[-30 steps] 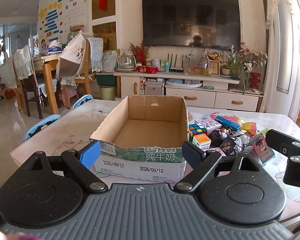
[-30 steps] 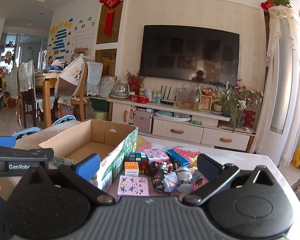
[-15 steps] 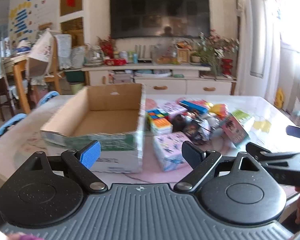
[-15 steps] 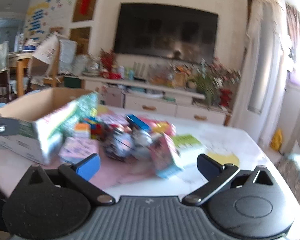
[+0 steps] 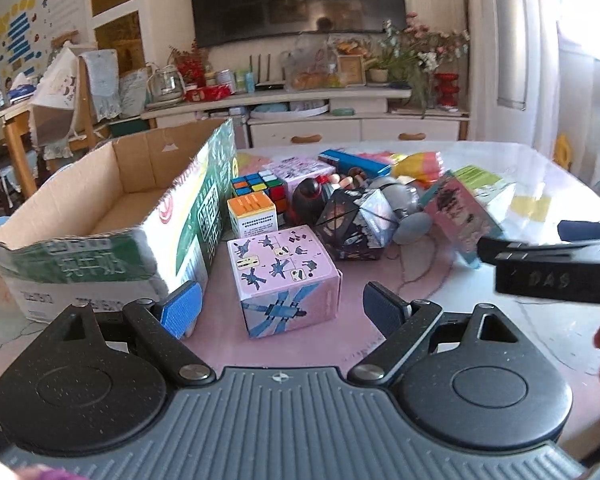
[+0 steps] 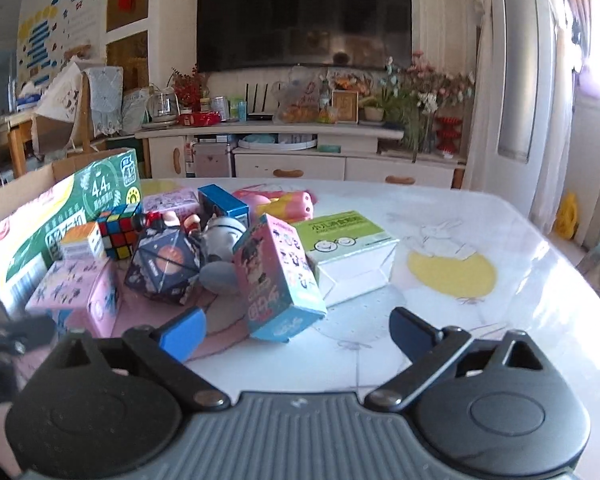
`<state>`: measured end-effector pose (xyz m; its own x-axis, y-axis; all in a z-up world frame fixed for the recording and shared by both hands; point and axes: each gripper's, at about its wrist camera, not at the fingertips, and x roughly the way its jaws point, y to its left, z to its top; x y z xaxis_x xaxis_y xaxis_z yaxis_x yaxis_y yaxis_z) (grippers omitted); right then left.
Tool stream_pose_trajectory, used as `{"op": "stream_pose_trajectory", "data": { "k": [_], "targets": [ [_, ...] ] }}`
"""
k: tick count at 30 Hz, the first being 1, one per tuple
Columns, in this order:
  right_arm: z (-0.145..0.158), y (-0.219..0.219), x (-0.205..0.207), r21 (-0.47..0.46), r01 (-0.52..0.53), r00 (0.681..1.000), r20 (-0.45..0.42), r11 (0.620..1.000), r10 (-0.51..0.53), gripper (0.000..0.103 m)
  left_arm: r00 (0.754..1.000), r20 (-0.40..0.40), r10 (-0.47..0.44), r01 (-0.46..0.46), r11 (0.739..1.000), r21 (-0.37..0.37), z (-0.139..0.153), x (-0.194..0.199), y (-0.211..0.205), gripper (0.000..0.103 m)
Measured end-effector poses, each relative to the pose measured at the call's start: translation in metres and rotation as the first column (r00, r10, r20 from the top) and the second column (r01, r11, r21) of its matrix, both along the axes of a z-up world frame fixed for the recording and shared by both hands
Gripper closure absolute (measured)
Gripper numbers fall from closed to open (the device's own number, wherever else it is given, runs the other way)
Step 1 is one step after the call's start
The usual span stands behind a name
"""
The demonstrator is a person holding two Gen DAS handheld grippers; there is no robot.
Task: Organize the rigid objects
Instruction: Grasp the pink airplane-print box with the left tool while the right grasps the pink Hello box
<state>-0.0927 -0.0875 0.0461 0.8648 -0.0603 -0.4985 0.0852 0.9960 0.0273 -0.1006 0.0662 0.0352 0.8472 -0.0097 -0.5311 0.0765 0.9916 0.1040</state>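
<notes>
Left tool (image 5: 282,306) is spread wide w/ nothing between its blue pads, low over the bench (image 5: 540,332), pointing at a pink cardboard cube box w/ plane drawings (image 5: 286,276) just ahead; the open-top brown cardboard carton w/ green printed sides (image 5: 112,216) sits close on its left, inside bare, "4.4" readable on its side in the right view. Right tool (image 6: 298,330) is also spread wide and holding nothing, facing a tilted pink-and-blue cartoon box (image 6: 278,276) that leans in front of a white box w/ green smiley-face lid (image 6: 350,258). Behind these, tight against each other: dark faceted starry polyhedron (image 5: 356,220), multicolour puzzle cube (image 5: 260,186), small orange-topped white box (image 5: 252,214), grey rounded toy (image 6: 224,256); the right tool's black arm, marked "DAS", cuts across the left view's right side.
</notes>
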Motion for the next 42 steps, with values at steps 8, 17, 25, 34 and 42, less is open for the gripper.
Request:
{"op": "stream_pose_trajectory", "data": {
  "k": [8,17,25,34,42],
  "targets": [
    [-0.005,-0.016,0.031,0.121,-0.037,0.998,-0.043,0.992,0.043,0.008,0.999,-0.037,0.019,-0.018,1.0,0.02,-0.014,0.038,-0.01,0.0],
    [-0.004,-0.027,0.054,0.226,-0.066,0.993,-0.081,0.972,0.086,0.02,0.996,-0.08,0.038,-0.034,0.998,0.049,-0.021,0.072,-0.016,0.003],
    [-0.003,-0.031,0.058,0.238,-0.075,0.99,-0.095,0.968,0.1,0.05,0.99,-0.131,0.048,-0.035,0.994,0.099,-0.021,0.081,-0.021,0.013],
    [0.0,-0.024,0.057,0.196,-0.098,0.99,-0.083,0.976,0.116,0.067,0.986,-0.164,-0.014,0.031,0.994,0.101,-0.014,0.092,-0.019,0.013],
    [0.005,-0.017,0.046,0.142,-0.097,0.992,-0.07,0.985,0.108,0.068,0.989,-0.135,-0.068,0.072,0.997,0.025,0.003,0.081,-0.014,0.013]
  ]
}}
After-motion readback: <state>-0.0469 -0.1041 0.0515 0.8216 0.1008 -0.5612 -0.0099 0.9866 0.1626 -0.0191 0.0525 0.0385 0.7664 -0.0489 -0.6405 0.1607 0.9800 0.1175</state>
